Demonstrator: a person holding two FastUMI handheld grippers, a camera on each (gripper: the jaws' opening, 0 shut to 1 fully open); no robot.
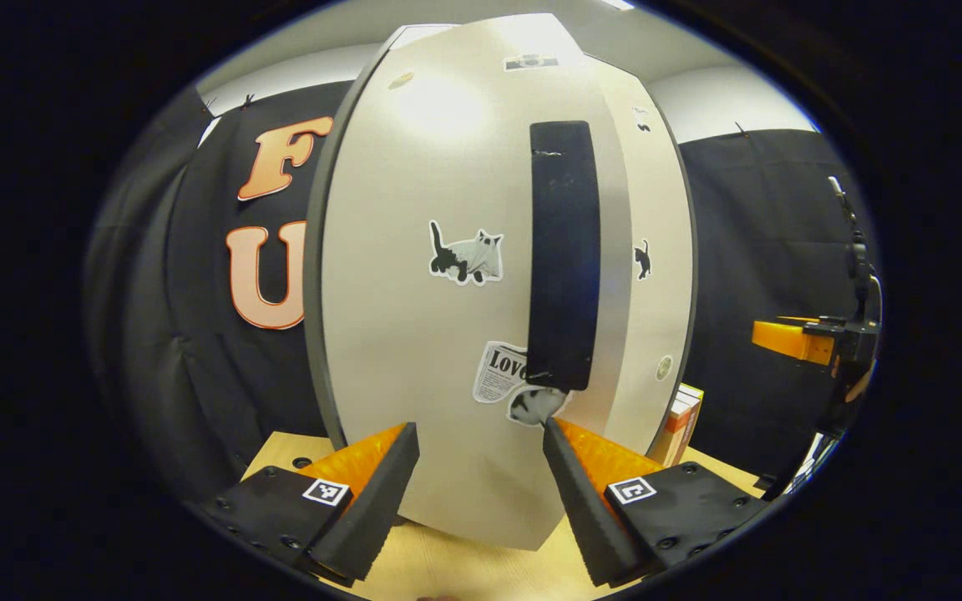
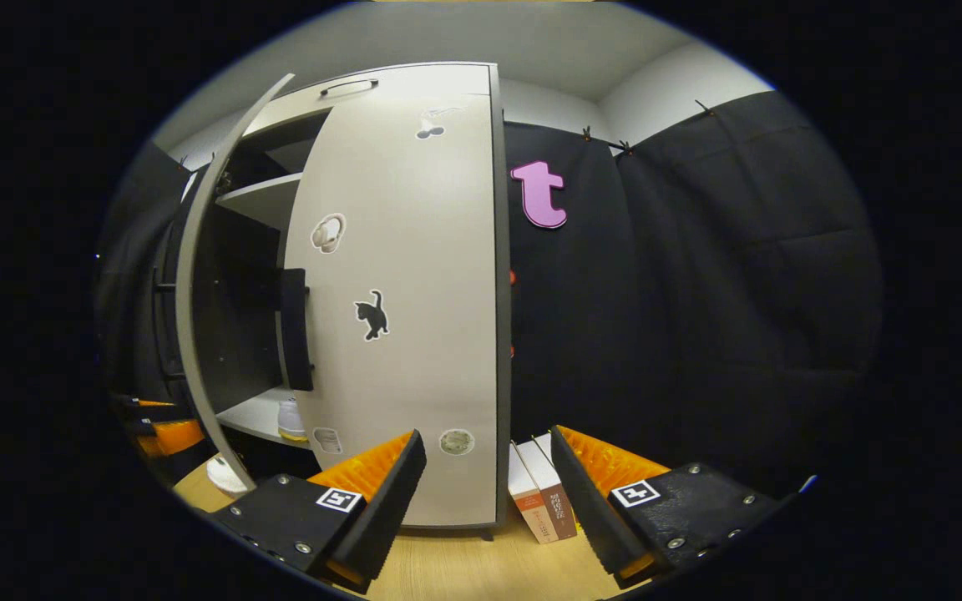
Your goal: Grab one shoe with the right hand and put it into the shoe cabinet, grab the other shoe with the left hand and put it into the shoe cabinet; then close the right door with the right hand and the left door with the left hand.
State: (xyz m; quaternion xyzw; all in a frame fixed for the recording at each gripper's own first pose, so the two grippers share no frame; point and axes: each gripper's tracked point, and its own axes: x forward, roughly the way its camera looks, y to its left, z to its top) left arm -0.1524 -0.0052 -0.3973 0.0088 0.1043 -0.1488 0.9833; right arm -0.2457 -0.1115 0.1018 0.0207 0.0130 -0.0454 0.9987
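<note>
Shoe cabinet on pale wooden table, black-draped booth, both grippers spread, empty.

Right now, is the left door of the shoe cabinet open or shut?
Open: the left door stands swung away from the right door, leaving shelves exposed.

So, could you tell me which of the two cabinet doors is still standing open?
The left door: it stands ajar, showing the shelves and a white shoe inside. The right door, with the black cat sticker, looks nearly closed.
</note>
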